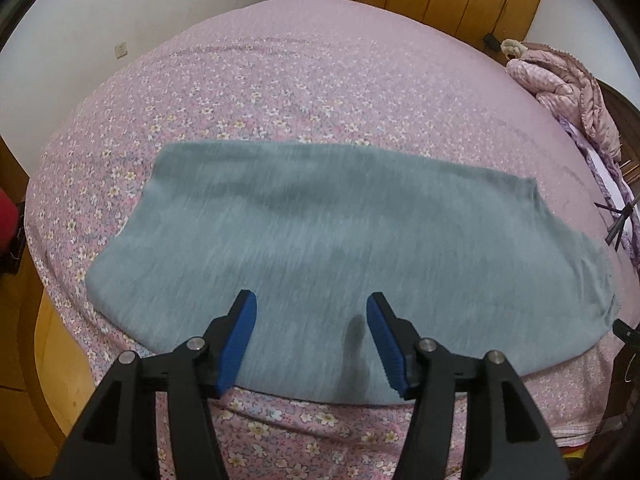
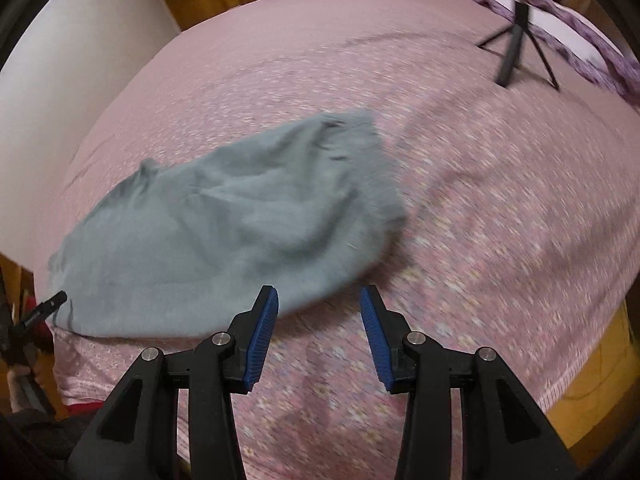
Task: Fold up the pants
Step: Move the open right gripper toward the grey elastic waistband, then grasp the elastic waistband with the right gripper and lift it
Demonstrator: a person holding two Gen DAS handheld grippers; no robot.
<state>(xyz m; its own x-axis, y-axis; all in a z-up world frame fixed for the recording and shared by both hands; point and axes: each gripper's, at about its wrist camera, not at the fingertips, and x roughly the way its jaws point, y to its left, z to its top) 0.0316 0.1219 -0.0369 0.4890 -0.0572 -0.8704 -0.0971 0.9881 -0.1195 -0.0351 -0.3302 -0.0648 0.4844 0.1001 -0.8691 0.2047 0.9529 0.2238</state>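
1. Left wrist view: the grey pants point(image 1: 340, 240) lie folded into one broad, flat band across the near part of a bed, filling the middle of the picture from about 9 o'clock to 3 o'clock. The near edge runs along the bed's front edge.
2. The cloth looks like a soft, light knit. It would likely sag and drape when lifted, and a single layer could slip free of a pinch, so a grip should catch every layer at once.
3. Good places to take hold appear to be the two ends of the band: the corner at 9 o'clock and the end at 3 o'clock.
4. The left gripper point(image 1: 311, 304) hangs over the near edge at 6 o'clock, its blue pads apart with nothing between them, not pressing the cloth.
5. Right wrist view: the pants point(image 2: 224, 236) sit toward 9 o'clock, more rumpled here, with loose folds at the far end. The picture is blurred.
6. The right gripper point(image 2: 319, 298) is at 6 o'clock, its pads apart and empty, over the bedsheet point(image 2: 500, 220) just beside the pants' nearest corner.
7. The pink flowered bedsheet covers the bed. A small black tripod point(image 2: 516, 48) stands on it at 1 o'clock, well apart from the pants.
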